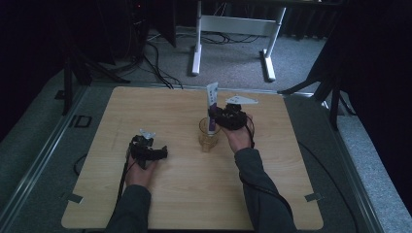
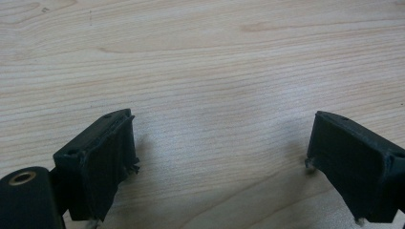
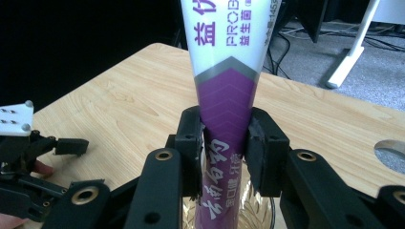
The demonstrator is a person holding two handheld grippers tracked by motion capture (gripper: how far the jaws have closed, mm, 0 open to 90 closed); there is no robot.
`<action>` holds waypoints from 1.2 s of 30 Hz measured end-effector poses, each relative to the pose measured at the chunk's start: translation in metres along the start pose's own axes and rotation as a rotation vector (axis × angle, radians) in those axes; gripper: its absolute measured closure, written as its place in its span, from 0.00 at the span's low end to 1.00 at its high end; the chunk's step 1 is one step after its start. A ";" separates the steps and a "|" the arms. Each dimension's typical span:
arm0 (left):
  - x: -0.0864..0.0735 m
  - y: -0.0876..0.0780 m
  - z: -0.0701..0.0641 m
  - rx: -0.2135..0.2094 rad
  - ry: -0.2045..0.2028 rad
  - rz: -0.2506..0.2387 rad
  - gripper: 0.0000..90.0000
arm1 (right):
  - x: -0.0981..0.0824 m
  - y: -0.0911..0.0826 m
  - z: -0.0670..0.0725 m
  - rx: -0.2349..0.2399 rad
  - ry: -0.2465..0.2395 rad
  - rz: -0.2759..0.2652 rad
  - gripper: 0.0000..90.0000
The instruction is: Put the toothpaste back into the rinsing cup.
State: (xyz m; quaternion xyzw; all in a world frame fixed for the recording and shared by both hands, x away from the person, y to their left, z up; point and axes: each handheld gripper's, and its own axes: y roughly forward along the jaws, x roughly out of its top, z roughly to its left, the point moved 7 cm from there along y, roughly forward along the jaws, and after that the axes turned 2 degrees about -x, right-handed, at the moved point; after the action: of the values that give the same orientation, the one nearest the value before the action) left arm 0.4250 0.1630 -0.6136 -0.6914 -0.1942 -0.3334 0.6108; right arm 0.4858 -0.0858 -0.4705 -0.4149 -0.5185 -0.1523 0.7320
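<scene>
We cannot see the tube's top in the right gripper view: the upper edge cuts it off through the print. Its foot sinks into the glass, where the lower edge cuts both, so we cannot tell whether the tube rests on the bottom. The right gripper's pads cover the tube's flanks; whether they press or just flank it we cannot tell. In the high view the tube's lettering is too small to read. In the left gripper view the edges crop the left gripper.
</scene>
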 end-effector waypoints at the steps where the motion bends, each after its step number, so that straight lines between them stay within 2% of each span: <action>1: 0.000 0.000 0.000 0.000 0.000 0.000 0.10 | -0.001 0.000 0.000 0.000 -0.001 0.002 0.76; 6: 0.000 0.000 0.000 0.000 0.000 0.000 0.10 | -0.010 0.002 -0.001 -0.008 -0.010 0.025 0.75; 11: 0.000 0.000 0.000 0.000 -0.001 -0.002 0.10 | -0.024 0.007 -0.006 -0.011 0.002 0.079 0.74; 16: 0.000 0.000 0.000 0.000 0.002 0.001 0.10 | -0.031 0.007 -0.005 -0.032 -0.038 0.111 0.67; 20: 0.000 0.000 0.000 0.001 0.000 -0.002 0.10 | -0.025 0.000 -0.002 -0.001 -0.032 0.062 0.58; 21: 0.000 0.000 0.000 0.001 0.000 -0.002 0.10 | -0.022 -0.002 -0.001 -0.001 -0.047 0.055 0.55; 24: 0.000 0.000 0.000 0.000 -0.001 -0.002 0.10 | -0.022 -0.005 -0.002 -0.005 -0.064 0.060 0.53; 28: 0.000 0.000 0.000 0.000 -0.001 -0.002 0.10 | -0.028 -0.004 -0.005 -0.010 -0.053 0.070 0.50; 32: 0.000 0.000 0.000 0.000 -0.002 -0.002 0.10 | -0.038 0.001 -0.006 -0.011 -0.058 0.105 0.49; 36: 0.000 0.000 0.000 0.000 -0.001 -0.002 0.10 | -0.043 -0.001 -0.007 -0.006 -0.047 0.097 0.49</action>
State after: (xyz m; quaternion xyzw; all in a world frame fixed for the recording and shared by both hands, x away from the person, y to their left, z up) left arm 0.4251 0.1629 -0.6136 -0.6914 -0.1955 -0.3335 0.6103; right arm 0.4718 -0.1010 -0.5084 -0.4452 -0.5145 -0.1087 0.7248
